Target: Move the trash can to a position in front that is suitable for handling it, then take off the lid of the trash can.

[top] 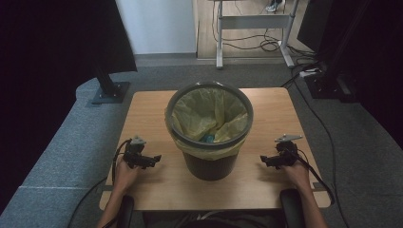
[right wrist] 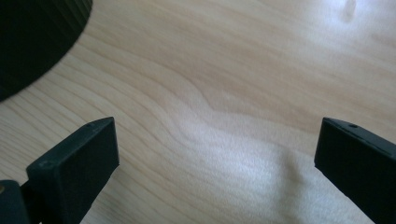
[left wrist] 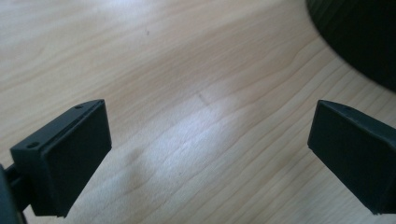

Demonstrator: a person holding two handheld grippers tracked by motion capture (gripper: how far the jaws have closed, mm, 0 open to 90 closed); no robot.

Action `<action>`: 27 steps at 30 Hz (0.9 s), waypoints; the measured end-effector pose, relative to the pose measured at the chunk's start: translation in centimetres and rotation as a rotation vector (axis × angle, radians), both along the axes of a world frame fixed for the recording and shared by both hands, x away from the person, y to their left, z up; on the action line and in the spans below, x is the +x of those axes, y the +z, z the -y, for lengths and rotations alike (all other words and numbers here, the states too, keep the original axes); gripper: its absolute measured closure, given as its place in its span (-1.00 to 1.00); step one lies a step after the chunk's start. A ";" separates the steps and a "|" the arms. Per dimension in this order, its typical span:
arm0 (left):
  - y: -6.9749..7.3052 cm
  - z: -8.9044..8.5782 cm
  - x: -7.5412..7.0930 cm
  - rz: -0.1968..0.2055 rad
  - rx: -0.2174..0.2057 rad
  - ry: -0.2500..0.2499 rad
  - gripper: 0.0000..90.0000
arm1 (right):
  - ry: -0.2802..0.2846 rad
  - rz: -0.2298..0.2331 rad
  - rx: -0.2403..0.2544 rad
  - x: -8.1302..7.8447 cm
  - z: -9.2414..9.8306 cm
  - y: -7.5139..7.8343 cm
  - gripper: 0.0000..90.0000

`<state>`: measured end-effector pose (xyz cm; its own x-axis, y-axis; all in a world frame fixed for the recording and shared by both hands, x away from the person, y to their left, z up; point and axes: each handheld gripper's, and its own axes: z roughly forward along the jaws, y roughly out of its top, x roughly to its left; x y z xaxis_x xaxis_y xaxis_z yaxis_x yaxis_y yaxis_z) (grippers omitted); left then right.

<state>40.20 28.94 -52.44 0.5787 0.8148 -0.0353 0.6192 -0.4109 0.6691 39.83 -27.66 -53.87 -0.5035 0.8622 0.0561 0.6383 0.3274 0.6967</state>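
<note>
Left gripper: rests low over the table near its left edge, toward the near corner, held in the person's left hand; jaws spread wide with only bare wood between them.
Bin: dark and round, upright in the middle of the table between the two grippers and apart from both.
Bag: yellow liner inside the bin, folded over its rim.
Right gripper: near the right edge, held in the right hand; jaws wide apart, holding nothing.
</note>
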 end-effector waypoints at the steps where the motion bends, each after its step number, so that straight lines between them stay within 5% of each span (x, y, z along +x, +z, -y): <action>1: -0.2 0.0 0.0 -0.002 0.004 0.003 -1.00 | 0.000 -0.002 -0.001 -0.1 0.1 -0.2 -1.00; 11: -1.6 0.4 0.1 -0.031 0.063 -0.021 -1.00 | -0.007 0.005 0.001 -0.4 0.5 -1.5 -1.00; 15: -2.1 0.4 0.2 -0.030 0.046 -0.026 -1.00 | -0.002 0.047 -0.035 -0.5 0.3 -1.8 -1.00; 27: -2.2 0.3 0.4 -0.016 0.035 -0.027 -1.00 | -0.008 0.050 -0.033 -0.6 0.3 -1.9 -1.00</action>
